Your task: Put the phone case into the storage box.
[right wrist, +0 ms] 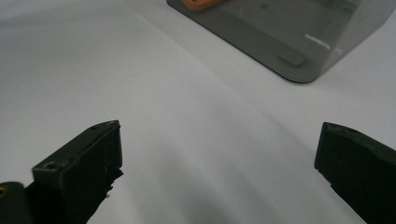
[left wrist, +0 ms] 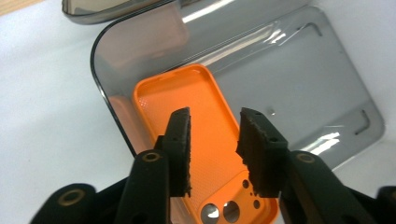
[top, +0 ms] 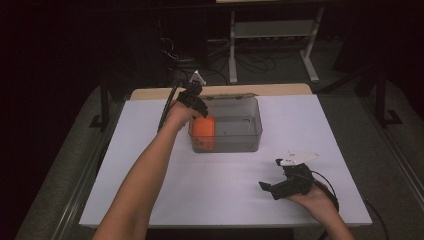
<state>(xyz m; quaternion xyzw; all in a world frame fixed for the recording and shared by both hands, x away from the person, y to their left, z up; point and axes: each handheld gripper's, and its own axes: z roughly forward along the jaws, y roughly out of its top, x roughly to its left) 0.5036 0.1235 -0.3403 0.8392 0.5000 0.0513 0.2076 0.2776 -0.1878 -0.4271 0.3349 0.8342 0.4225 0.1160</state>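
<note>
Orange case (left wrist: 196, 135) lies flat in the left end of the smoky bin (left wrist: 299, 79), open side up, camera holes toward the gripper. Nothing else seen in the bin. Left gripper (left wrist: 214, 151) hangs over the case, jaws parted a little, gripping nothing. Right gripper (top: 272, 187) rests near the table's (top: 225, 200) front edge, jaws wide, empty, well apart from the bin.
</note>
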